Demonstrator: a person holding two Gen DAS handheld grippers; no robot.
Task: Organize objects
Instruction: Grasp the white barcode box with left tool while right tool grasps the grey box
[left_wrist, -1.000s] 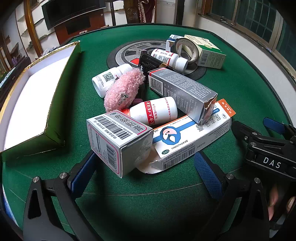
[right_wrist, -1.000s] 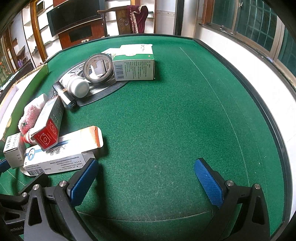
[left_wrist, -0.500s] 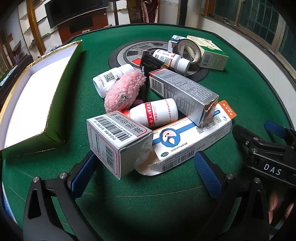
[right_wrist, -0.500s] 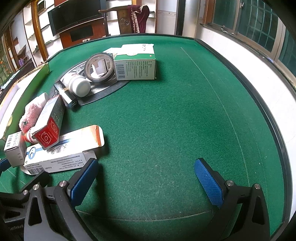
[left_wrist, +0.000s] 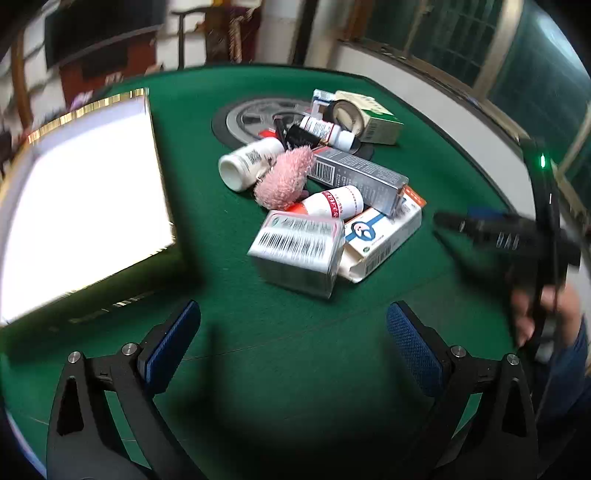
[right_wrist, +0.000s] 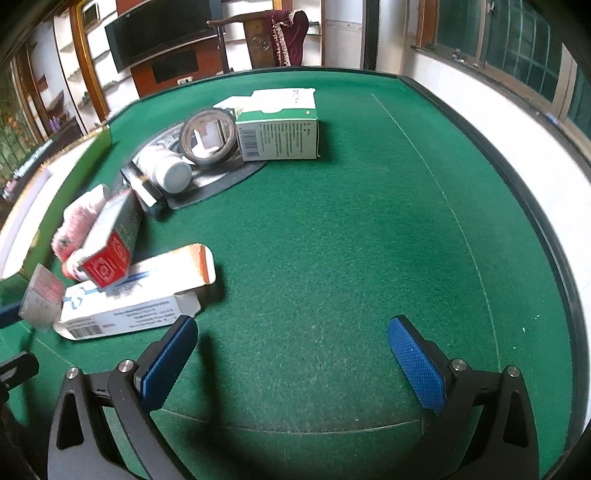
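Left wrist view: the left gripper (left_wrist: 291, 332) hangs wide open and empty over the green felt table (left_wrist: 443, 177). Ahead, the silver barcode carton (left_wrist: 295, 251) leans on the blue-and-white carton (left_wrist: 380, 236), with a pink plush (left_wrist: 284, 179) and white bottles behind. An open white box (left_wrist: 81, 199) sits left.

Right wrist view: the right gripper (right_wrist: 291, 354) gapes empty; a tape roll (right_wrist: 208, 136) touches the green-and-white carton (right_wrist: 277, 129).

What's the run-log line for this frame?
left gripper: open, empty | right gripper: open, empty | medicine boxes and bottles: piled on green table | white tray: nothing visible inside
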